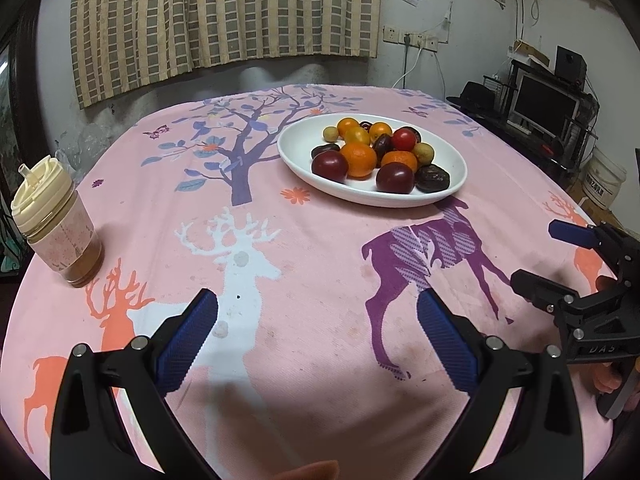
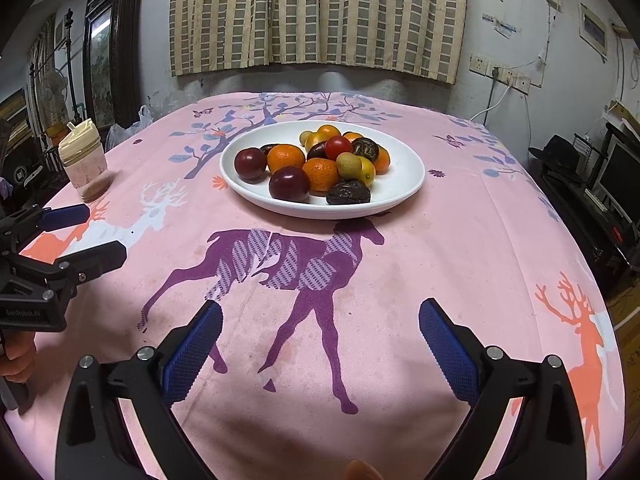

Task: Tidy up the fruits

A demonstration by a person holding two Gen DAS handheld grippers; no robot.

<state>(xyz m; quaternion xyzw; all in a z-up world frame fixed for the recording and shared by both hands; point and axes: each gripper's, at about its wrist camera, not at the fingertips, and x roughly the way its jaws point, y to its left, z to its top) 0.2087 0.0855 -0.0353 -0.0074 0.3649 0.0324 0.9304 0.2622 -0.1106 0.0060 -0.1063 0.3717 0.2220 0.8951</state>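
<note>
Fruits on plate; monitor left-view only.

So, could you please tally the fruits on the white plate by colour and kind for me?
Dark red plums: 2
Red tomato: 1
Large orange mandarins: 2
Small orange or yellow fruits: about 5, some half hidden
Pale green fruits: 2
Dark brown dates: at least 4
Total: about 16 on the white plate
</note>
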